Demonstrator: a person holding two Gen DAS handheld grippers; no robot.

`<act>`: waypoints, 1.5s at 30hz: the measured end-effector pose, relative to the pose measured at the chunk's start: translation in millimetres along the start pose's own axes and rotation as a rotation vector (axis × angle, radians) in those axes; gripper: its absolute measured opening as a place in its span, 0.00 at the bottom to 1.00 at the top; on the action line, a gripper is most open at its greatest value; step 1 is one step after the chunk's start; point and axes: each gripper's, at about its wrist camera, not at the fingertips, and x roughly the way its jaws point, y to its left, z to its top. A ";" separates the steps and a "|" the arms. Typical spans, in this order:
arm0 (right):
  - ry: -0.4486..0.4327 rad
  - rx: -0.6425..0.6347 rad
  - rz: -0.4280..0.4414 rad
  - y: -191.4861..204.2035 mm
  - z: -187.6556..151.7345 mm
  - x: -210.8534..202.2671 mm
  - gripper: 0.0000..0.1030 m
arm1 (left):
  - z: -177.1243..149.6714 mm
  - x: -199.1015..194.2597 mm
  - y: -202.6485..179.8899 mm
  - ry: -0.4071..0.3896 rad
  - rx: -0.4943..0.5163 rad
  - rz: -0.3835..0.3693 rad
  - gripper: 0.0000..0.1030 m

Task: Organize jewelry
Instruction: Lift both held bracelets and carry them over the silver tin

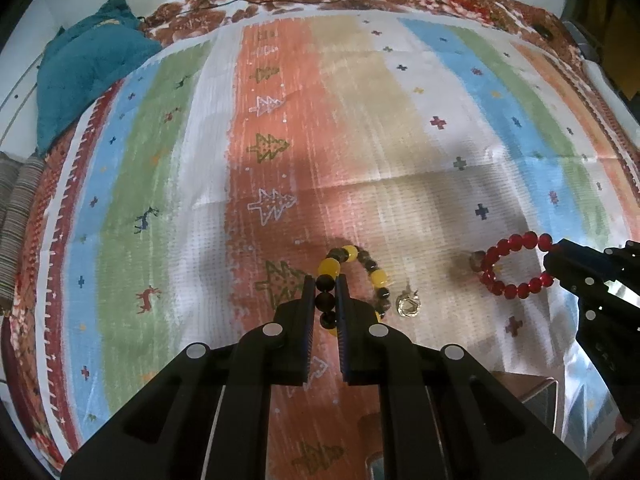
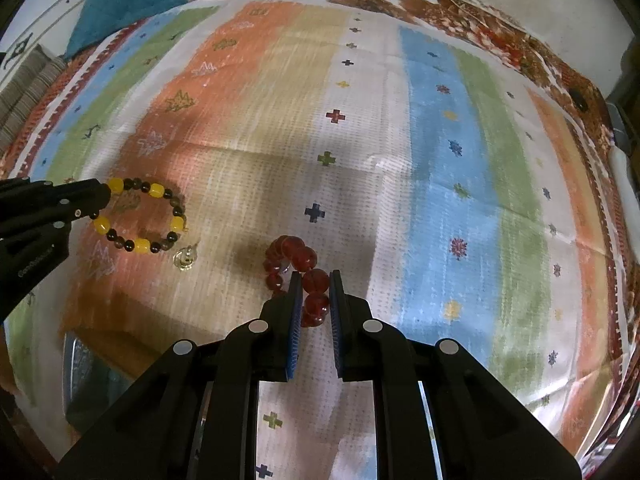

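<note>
My left gripper [image 1: 325, 286] is shut on a yellow-and-dark beaded bracelet [image 1: 374, 276], with dark beads pinched between its pads; the same bracelet shows in the right wrist view [image 2: 154, 190]. My right gripper [image 2: 315, 280] is shut on a red beaded bracelet [image 2: 294, 258], which shows as a ring in the left wrist view [image 1: 510, 266]. A small gold ring or earring [image 1: 408, 304] lies on the mat between the two bracelets, also in the right wrist view [image 2: 185, 258].
A striped patterned mat [image 1: 360, 140] covers the surface. A teal cloth [image 1: 88, 68] lies at its far left corner. A box with a dark opening [image 2: 96, 372] sits near the front edge, between the grippers. A small dark object [image 1: 476, 260] lies beside the red bracelet.
</note>
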 end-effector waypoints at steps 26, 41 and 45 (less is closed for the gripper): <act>-0.097 0.031 0.062 4.5 -17.3 -51.7 0.14 | -15.9 -51.6 -2.4 -0.082 -0.031 -0.076 0.09; -0.175 0.019 0.081 12.4 -30.1 -81.0 0.14 | -32.5 -92.8 -14.0 -0.180 -0.036 -0.108 0.09; -0.189 0.029 0.091 11.4 -33.0 -86.3 0.14 | -38.1 -100.4 -15.8 -0.198 -0.039 -0.122 0.09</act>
